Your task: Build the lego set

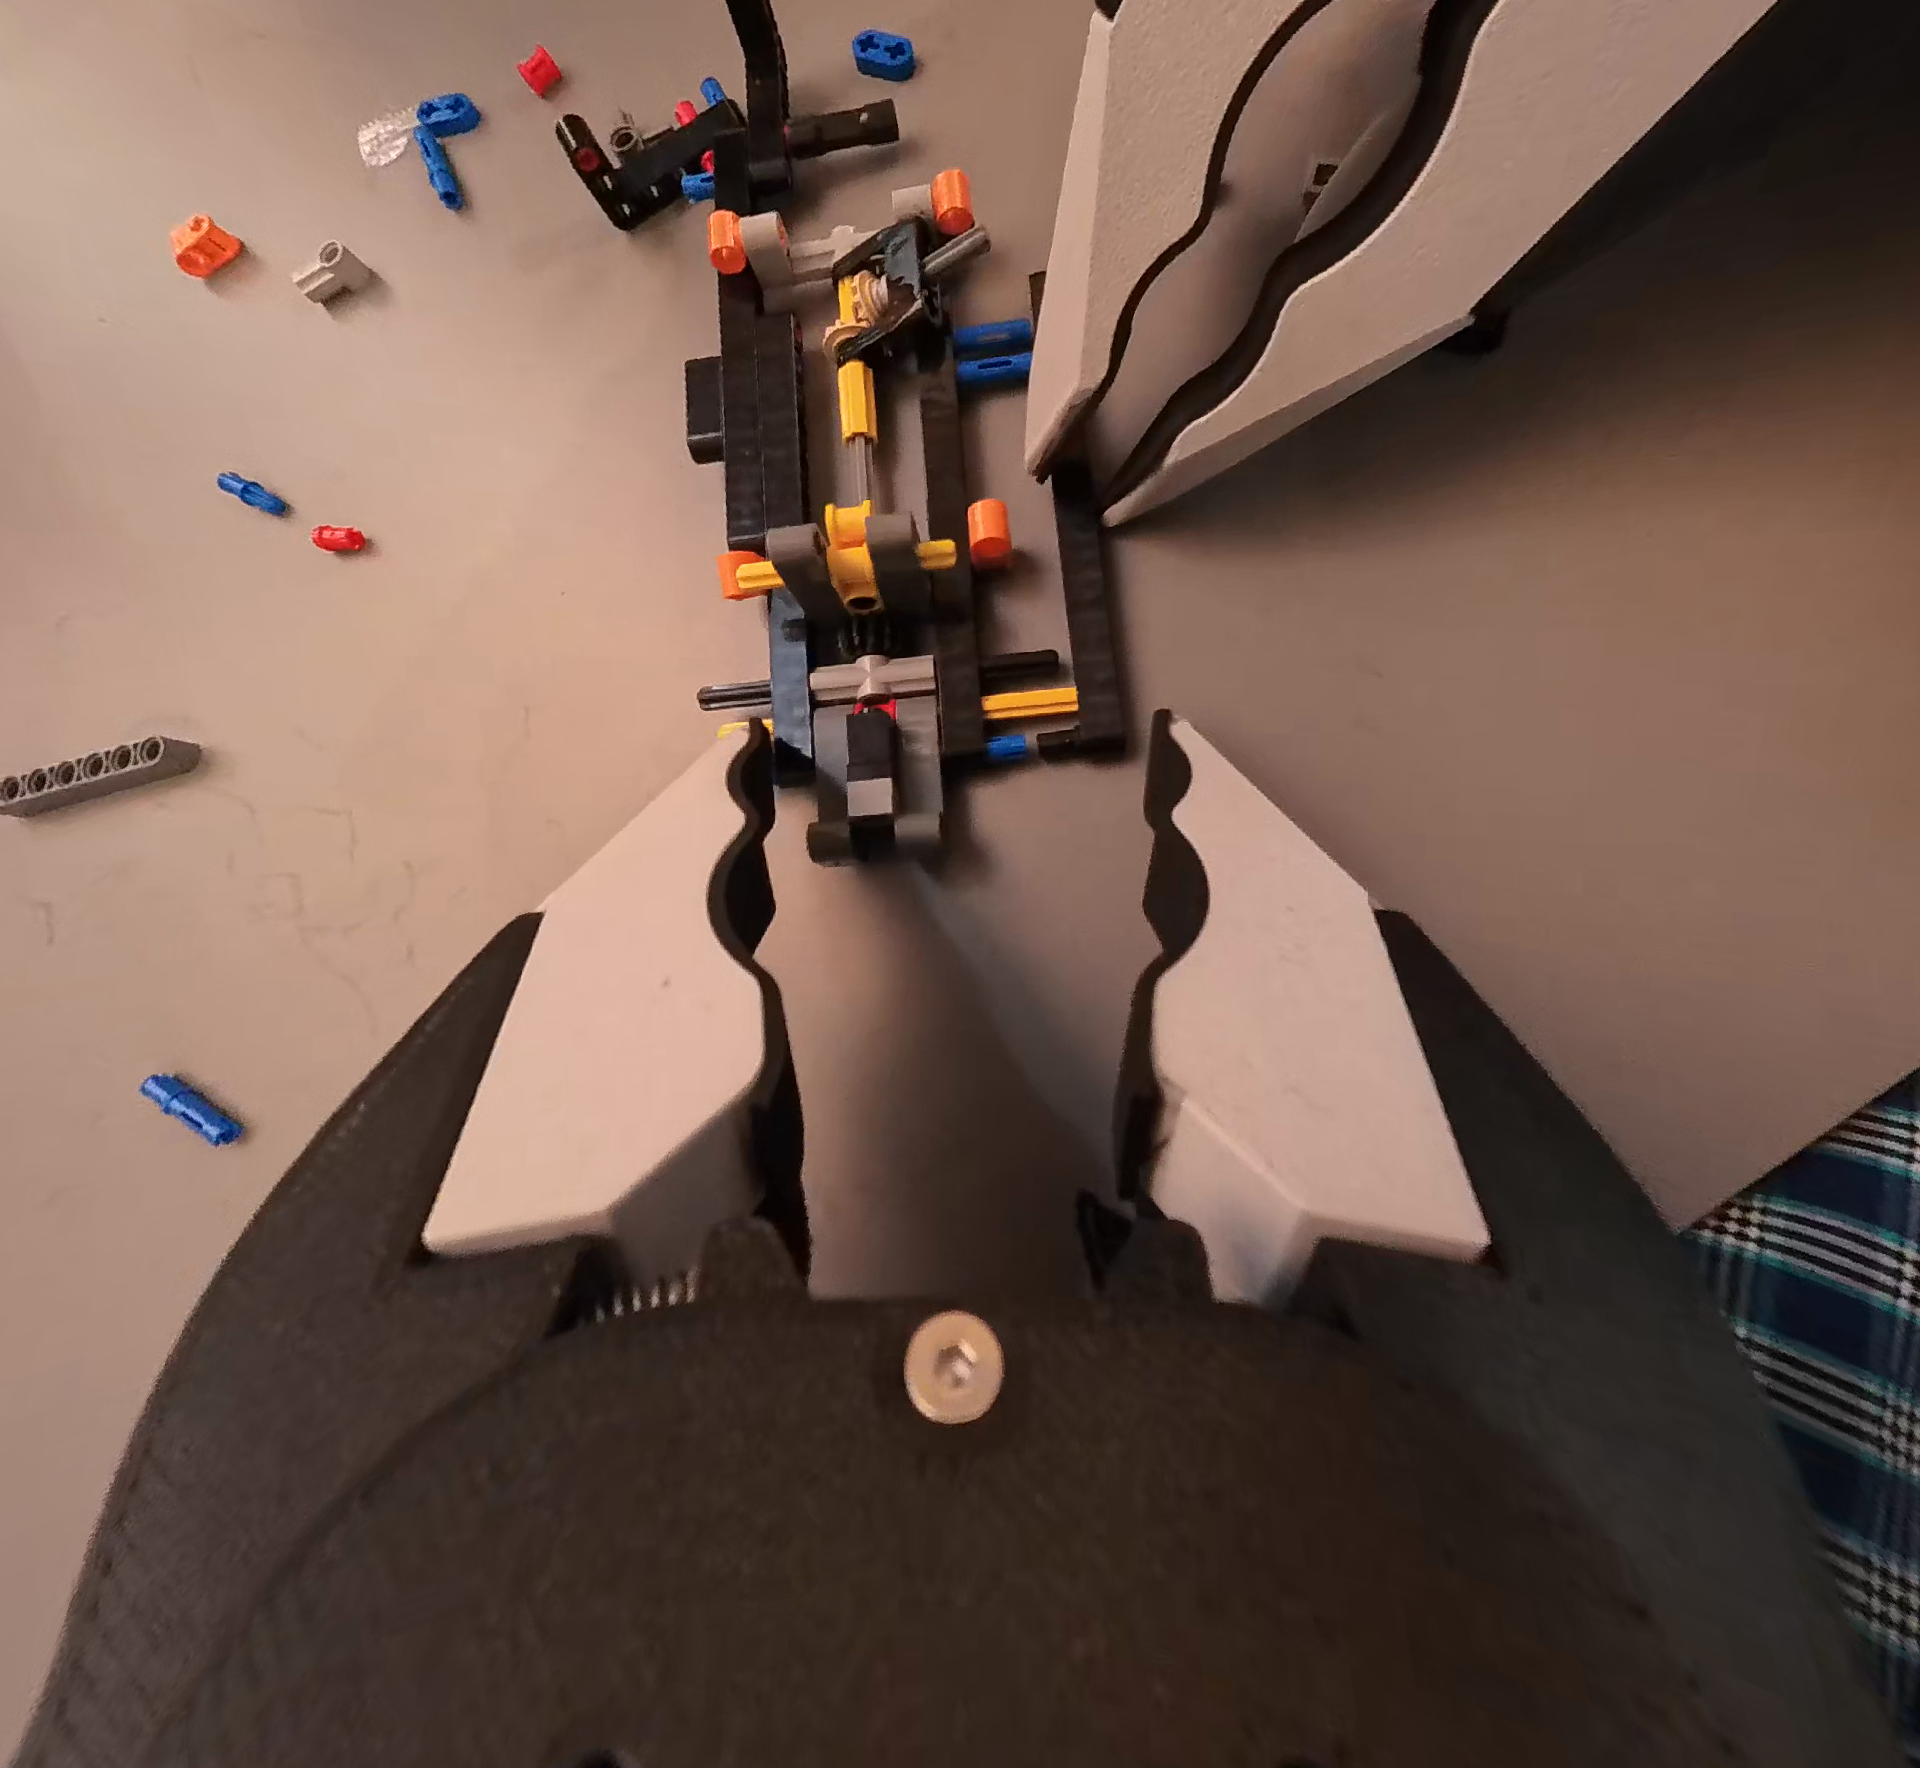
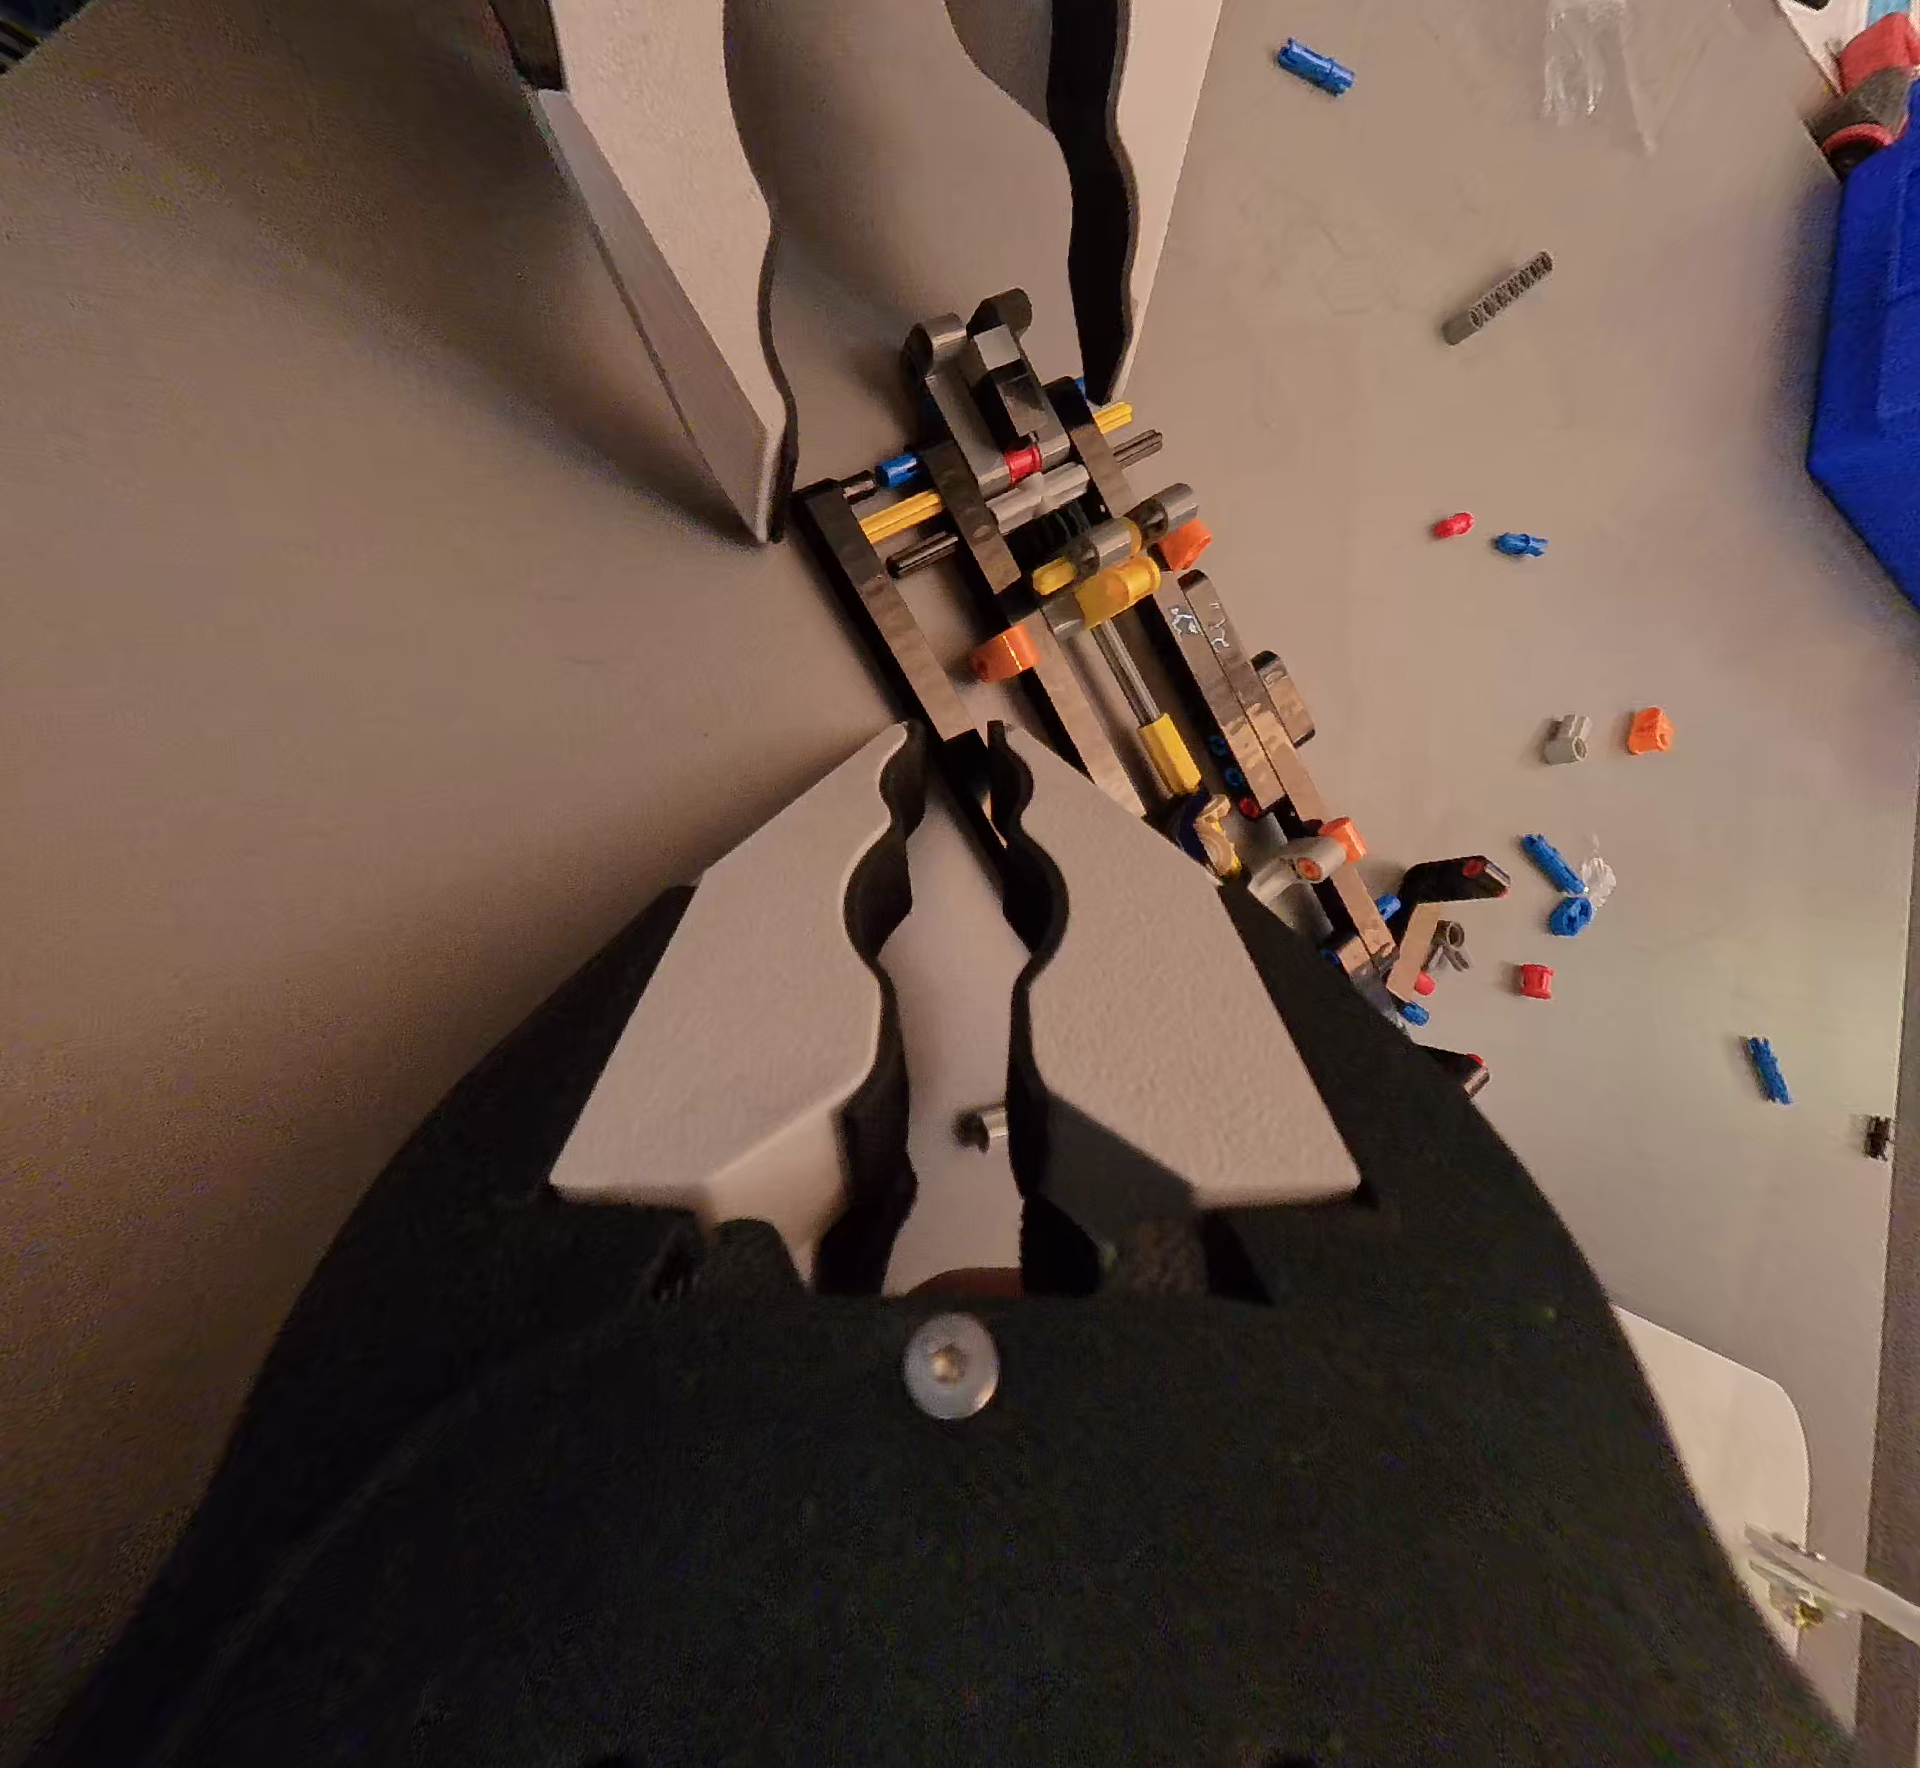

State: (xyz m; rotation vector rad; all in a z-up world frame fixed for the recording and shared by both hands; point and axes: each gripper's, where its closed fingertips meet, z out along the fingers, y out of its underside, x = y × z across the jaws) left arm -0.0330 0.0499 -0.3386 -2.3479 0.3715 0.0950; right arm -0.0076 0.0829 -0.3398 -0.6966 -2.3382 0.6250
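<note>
My left tongs (image 1: pixel 961 752) stand spread at the near end of the Lego chassis (image 1: pixel 862 513), which lies on the grey surface (image 1: pixel 1455 731). My right tongs (image 2: pixel 951 742) pinch the long black side beam (image 2: pixel 883 617) on the chassis's outer edge. Loose blue, red and orange pins (image 1: pixel 249 494) scatter left of the build; open room lies right.

Two grippers (image 1: pixel 956 752) (image 2: pixel 956 762): pale grey wavy-edged fingers (image 1: pixel 623 1022), textured black bodies, silver centre screw (image 1: pixel 953 1367); blue plaid garment (image 1: pixel 1829 1303).
</note>
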